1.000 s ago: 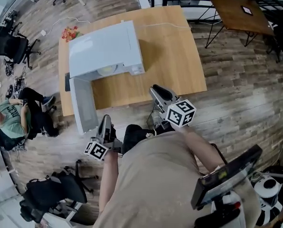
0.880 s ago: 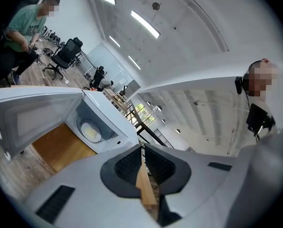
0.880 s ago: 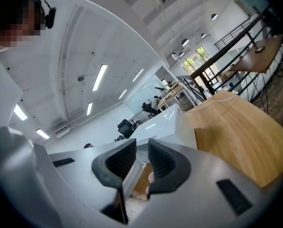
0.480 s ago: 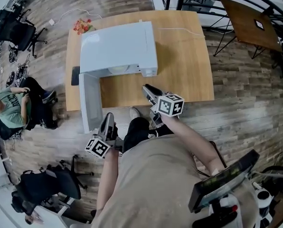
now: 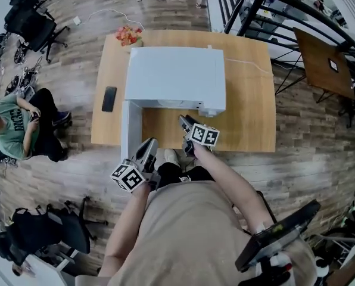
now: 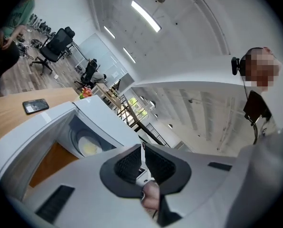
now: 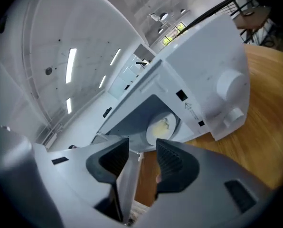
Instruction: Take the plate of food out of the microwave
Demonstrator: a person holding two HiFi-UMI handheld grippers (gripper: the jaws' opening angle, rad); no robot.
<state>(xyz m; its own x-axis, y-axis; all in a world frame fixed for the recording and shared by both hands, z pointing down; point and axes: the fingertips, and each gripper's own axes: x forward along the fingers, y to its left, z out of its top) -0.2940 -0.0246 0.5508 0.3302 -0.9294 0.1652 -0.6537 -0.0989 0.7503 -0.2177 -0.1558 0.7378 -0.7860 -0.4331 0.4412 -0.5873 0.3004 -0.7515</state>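
Note:
The white microwave (image 5: 174,76) stands on the wooden table (image 5: 249,118) with its door (image 5: 131,130) swung open toward me. Inside, a white plate with pale yellow food (image 7: 163,126) rests on the cavity floor, and the same plate (image 6: 88,147) appears in the left gripper view. My right gripper (image 5: 183,121) hovers over the table's front edge, just before the opening. Its jaws (image 7: 142,151) are opening with nothing between them. My left gripper (image 5: 149,146) hangs lower, near the door's free end, with its jaws (image 6: 142,152) together and empty.
A black phone (image 5: 108,98) lies on the table left of the microwave. A bunch of flowers (image 5: 128,36) sits at the far left corner. A seated person (image 5: 16,127) and office chairs (image 5: 58,234) are on the floor at left. Another table (image 5: 323,64) stands at right.
I have stepped closer to the table, and the microwave now sits more central. The right gripper has moved forward and up to the front of the opening. The left gripper rose slightly.

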